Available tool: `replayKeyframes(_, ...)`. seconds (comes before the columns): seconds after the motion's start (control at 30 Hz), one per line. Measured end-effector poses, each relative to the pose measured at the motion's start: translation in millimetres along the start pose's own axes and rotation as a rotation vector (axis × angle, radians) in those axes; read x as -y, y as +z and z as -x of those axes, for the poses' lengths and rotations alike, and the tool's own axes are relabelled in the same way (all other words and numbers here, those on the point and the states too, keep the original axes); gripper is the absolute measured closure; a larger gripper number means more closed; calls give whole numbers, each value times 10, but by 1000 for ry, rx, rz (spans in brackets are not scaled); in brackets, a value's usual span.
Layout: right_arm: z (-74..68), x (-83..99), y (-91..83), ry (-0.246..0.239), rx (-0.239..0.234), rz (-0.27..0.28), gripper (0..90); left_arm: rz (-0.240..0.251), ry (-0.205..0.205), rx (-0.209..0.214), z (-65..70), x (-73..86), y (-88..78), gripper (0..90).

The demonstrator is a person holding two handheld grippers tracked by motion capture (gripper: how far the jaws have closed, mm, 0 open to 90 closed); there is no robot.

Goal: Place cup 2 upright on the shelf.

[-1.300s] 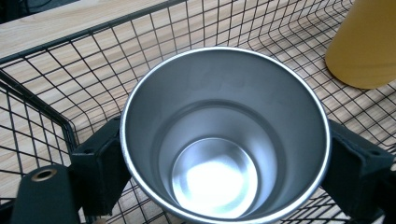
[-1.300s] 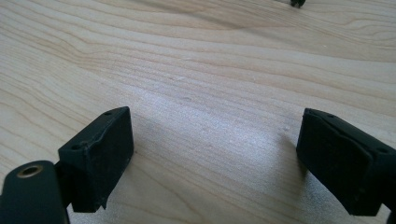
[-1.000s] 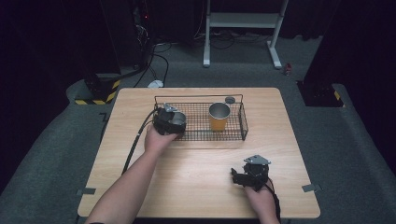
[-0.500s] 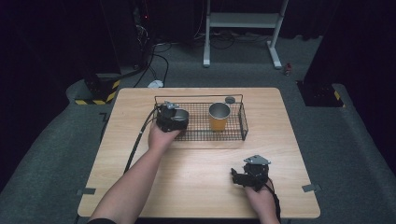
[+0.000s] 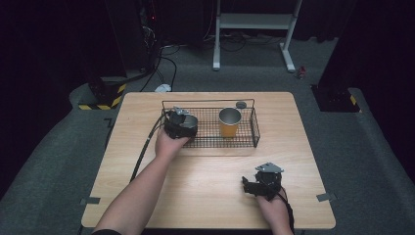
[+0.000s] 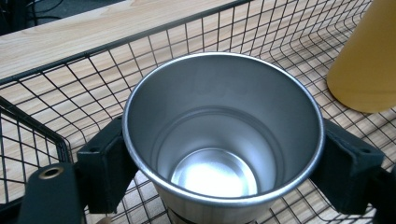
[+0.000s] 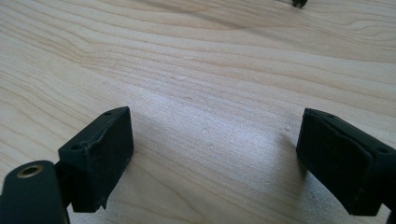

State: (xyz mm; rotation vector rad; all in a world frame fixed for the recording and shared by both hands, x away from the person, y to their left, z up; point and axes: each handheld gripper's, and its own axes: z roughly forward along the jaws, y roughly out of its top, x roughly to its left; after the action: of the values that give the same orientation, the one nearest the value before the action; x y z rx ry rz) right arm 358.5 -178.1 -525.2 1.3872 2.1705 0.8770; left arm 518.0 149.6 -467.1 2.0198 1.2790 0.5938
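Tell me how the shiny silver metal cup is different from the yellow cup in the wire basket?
The shiny silver metal cup is bare steel outside, while the yellow cup has a yellow-orange outside. The silver cup sits at the left end of the black wire basket, the yellow one right of the middle. The left gripper has its jaws on the silver cup's sides; nothing touches the yellow cup. Both stand upright, open end up, inside the basket.

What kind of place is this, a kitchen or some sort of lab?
Probably a lab or recording studio, not a kitchen: a lone wooden table on grey carpet, black curtains behind, and loose cables beside a metal stand.
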Motion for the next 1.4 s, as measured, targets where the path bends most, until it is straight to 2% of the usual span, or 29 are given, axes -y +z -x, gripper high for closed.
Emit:
replayKeyframes(0.2,0,0,0,0,0,0,111,-14,5,11,-7,21,2,152)
replayKeyframes(0.37,0,0,0,0,0,0,111,-28,-8,13,-25,44,10,124)
replayKeyframes(0.5,0,1,1,1,0,1,111,-15,-10,13,-31,45,-8,93)
replayKeyframes(0.63,0,0,0,0,0,0,111,6,-19,11,-30,24,-37,6)
replayKeyframes(0.87,0,0,0,0,0,0,111,26,-22,5,-48,-2,-102,5)
replayKeyframes(1.03,0,0,0,0,0,0,111,43,-40,14,-60,-28,-164,5)
replayKeyframes(1.4,0,0,0,0,0,0,110,61,-31,36,-71,-51,-350,6)
